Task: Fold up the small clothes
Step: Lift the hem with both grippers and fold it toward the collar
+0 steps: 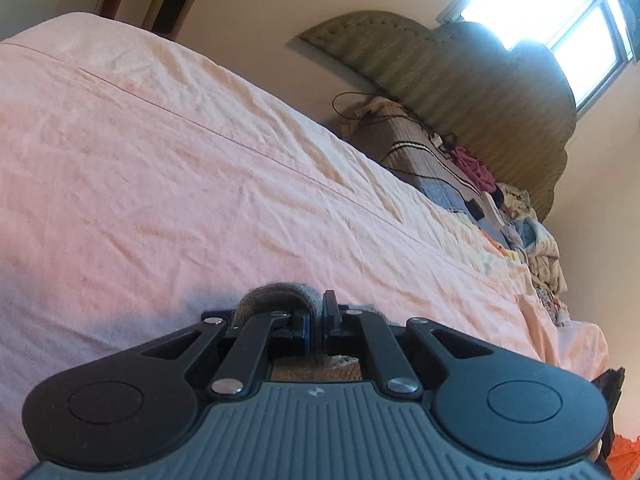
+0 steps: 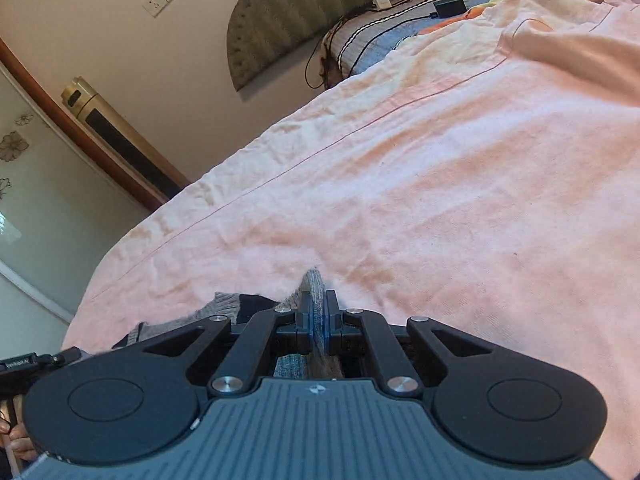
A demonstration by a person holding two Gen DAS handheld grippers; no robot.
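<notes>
A small grey knit garment (image 1: 276,294) is pinched in my left gripper (image 1: 318,316), which is shut on a curled fold of it just above the pink bed sheet (image 1: 168,168). In the right wrist view my right gripper (image 2: 319,316) is shut on another edge of the grey garment (image 2: 314,284). More of its grey and black cloth (image 2: 236,306) trails to the left under the gripper body. Most of the garment is hidden beneath both grippers.
The pink sheet (image 2: 440,184) covers a wide bed. At the bed's head lie a striped pillow (image 1: 404,148), cables, a charger (image 2: 450,6) and a heap of clothes (image 1: 532,232) against a green headboard (image 1: 480,80). A tall gold appliance (image 2: 116,128) stands by the wall.
</notes>
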